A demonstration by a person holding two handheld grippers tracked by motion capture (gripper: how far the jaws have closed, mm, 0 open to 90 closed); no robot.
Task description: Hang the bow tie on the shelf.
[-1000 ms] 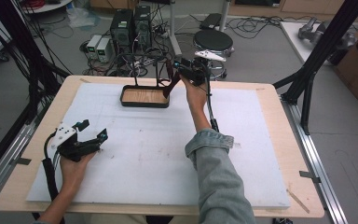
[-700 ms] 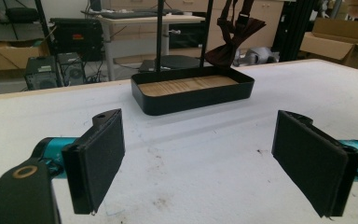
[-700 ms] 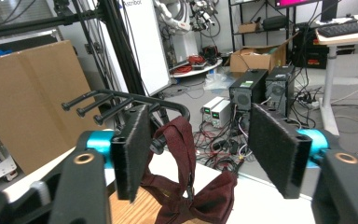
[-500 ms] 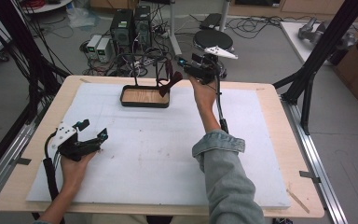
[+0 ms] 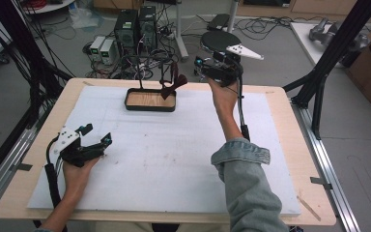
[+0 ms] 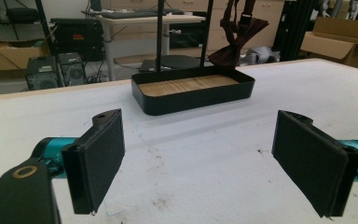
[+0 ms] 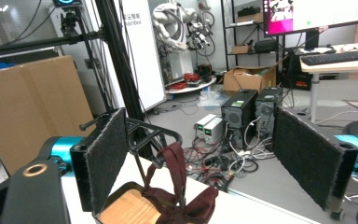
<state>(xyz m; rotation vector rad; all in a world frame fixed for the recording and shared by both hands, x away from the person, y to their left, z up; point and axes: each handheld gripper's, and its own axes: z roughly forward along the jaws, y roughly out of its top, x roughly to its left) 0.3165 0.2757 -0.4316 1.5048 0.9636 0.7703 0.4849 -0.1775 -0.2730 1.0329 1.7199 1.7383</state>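
Lettering "Astribot" on white panel (image 7: pixel 142 56) behind open right gripper (image 7: pixel 205 158)

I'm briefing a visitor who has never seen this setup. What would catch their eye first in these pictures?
Probably the dark red bow tie hanging by its strap from a black stand, over the black tray with a wooden floor at the far edge of the white mat. Next, the right tongs, open and lifted beside the bow tie, while the left tongs rest open near the mat's left edge.
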